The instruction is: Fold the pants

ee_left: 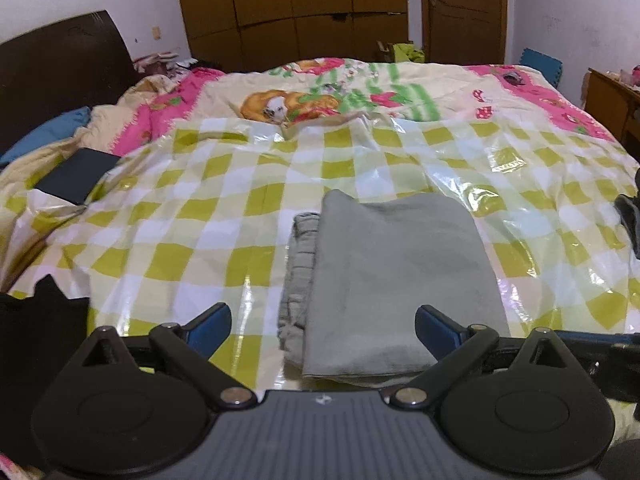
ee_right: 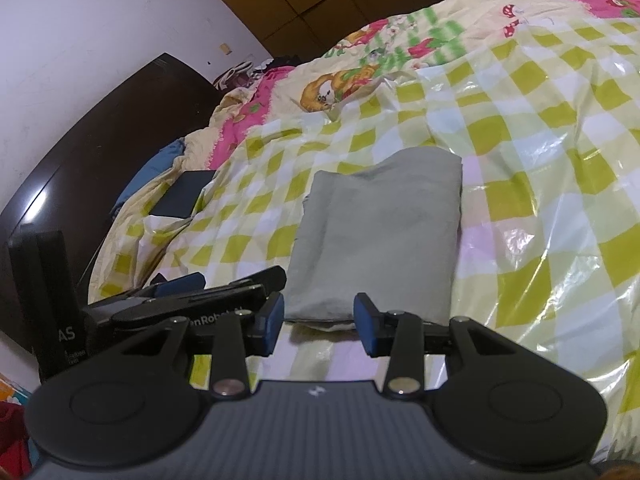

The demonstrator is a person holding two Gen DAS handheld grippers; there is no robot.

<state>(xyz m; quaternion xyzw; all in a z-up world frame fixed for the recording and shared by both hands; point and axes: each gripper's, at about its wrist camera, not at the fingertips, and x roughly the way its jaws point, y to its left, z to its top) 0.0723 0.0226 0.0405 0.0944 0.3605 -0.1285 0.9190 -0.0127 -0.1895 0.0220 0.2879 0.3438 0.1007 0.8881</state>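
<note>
A: Bedroom, mid-chore. The left gripper [ee_left: 323, 326] hangs with its jaws spread wide and nothing between them, its blue pads [ee_left: 212, 324] framing the near end of the pants [ee_left: 384, 280]. The right gripper [ee_right: 319, 322] also stands open and empty, though with a narrower gap, just short of the same near edge.

B: And the pants themselves?

A: A grey bundle, folded into a compact rectangle, lying on the checked plastic sheet [ee_left: 200, 208] that covers the middle of the bed. The ribbed waistband [ee_left: 298, 264] peeks out along the left side (the top layer does not quite cover it).

B: Which step is that, then?

A: Judging by the shape, the folding looks all but done, with both tools clear of the cloth. Any next move would likely be tidying: squaring that left edge or pressing the stack flat, which calls for a light touch, since the glossy sheet may slide.

B: Any boxes or baskets?

A: None visible. Only a dark flat object [ee_left: 76, 176] on the quilt [ee_left: 320, 92] to the left.
</note>
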